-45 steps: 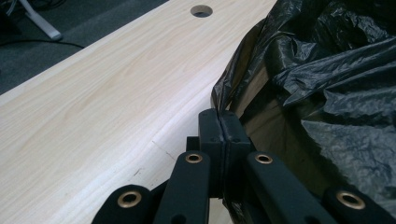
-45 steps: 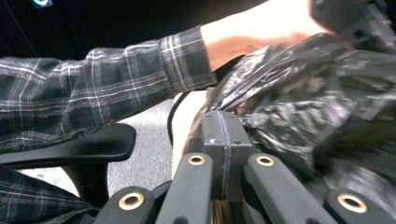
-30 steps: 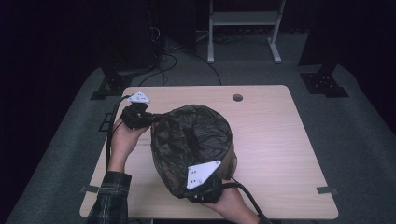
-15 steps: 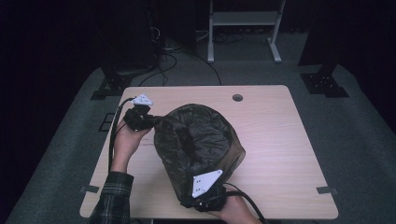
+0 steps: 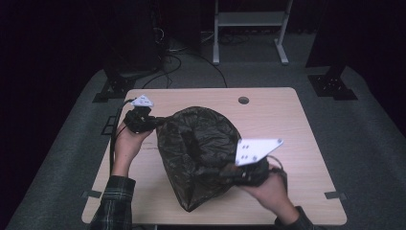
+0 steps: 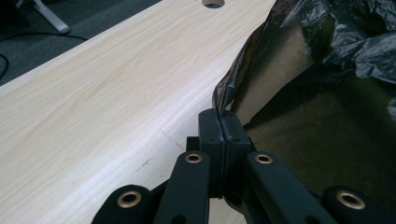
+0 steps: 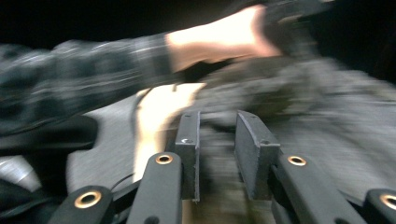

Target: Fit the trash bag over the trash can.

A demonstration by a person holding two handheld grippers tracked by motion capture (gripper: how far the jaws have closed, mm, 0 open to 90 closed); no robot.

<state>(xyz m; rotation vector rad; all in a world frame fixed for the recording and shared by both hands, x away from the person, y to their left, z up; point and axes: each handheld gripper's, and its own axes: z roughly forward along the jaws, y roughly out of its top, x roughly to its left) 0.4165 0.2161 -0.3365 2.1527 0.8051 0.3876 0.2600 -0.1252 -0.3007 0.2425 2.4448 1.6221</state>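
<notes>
Bag sits mid-desk, thin crinkly plastic, light and floppy, so grab the rim. My left gripper is clamped on its edge; the right gripper has its jaws apart at the near side, blurry though.

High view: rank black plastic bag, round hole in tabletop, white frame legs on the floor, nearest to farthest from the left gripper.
From the left gripper, at the table's left:
1. Black plastic bag, mid-table; its edge is pinched in the shut jaws.
2. Round hole, far side of the tabletop, right of the gripper.
3. White frame legs, on the floor beyond the table's far edge.
</notes>
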